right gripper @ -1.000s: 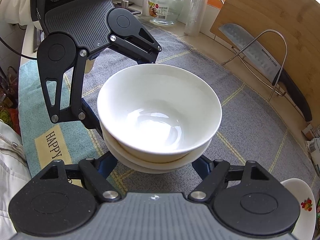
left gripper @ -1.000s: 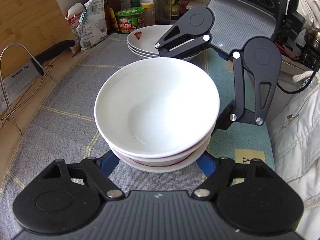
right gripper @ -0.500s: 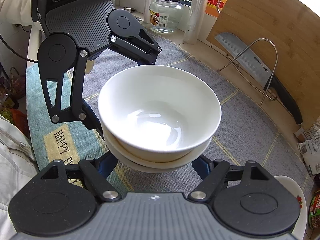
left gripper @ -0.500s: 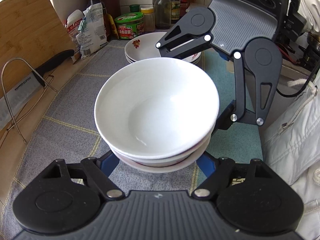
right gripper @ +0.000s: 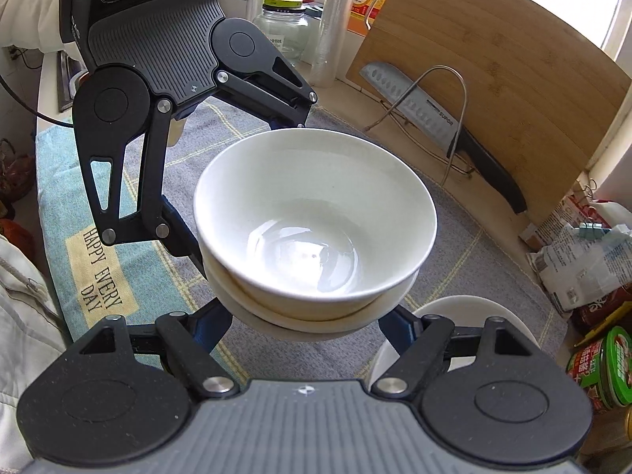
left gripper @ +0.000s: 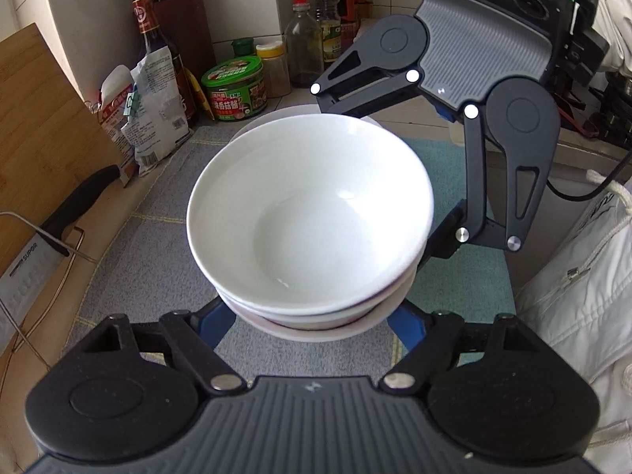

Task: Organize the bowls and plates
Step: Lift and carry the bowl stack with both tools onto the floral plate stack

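Grey cloth point(left gripper: 130, 252) covers the counter under your stack of bowls point(left gripper: 312, 213), which sits upright, mouths up, off the cloth. Your left gripper point(left gripper: 312, 320) and right gripper point(right gripper: 308, 316) both clamp it from opposite sides, near the plates point(right gripper: 446, 308).

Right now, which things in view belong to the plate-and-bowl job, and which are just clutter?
Job:
- stacked bowls, clamped between left gripper and right gripper
- plate stack on the mat

Clutter:
- knife in wire rack
- cutting board
- green tin
- sauce bottles
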The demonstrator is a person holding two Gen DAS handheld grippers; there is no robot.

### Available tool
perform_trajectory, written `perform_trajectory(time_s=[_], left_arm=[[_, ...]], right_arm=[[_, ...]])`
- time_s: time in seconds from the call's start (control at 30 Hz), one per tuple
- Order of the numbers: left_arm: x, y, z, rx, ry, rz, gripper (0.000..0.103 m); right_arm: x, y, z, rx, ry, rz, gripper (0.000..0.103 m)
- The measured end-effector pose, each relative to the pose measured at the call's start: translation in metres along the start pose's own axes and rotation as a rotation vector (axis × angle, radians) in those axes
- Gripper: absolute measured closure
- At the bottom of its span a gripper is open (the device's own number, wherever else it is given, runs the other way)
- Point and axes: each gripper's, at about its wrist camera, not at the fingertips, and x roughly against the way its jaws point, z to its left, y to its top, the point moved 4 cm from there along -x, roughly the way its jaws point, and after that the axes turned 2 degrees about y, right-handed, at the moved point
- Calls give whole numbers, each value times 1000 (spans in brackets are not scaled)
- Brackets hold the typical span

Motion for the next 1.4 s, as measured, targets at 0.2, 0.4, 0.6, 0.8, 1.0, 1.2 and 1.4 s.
perform_trajectory(time_s=[0.2,0.4,0.6,0.8,1.0,1.2,1.4], left_arm=[[-27,30,-6,-36,-19,-17,20],[-52,57,-10,-69,-26,-36,20],[-75,77,-8,-87,-33,-41,20],[-98,90,-6,-100,-32,-36,20],[-115,94,-3,-87,-36,-31,20],[-122,97,3,-76,-32,-23,20],[-127,95,6,-58,-41,-17,20]], right_arm=[[17,-24,-24,-30,-42,5,19],[31,-46,-51,-56,-84,11,19],[35,-62,-74,-78,-111,17,19],[34,-75,-92,-100,-132,32,19],[26,-82,-103,-114,-129,43,19],[19,-83,-113,-119,-128,44,19],[16,-83,-116,-119,-122,48,18]])
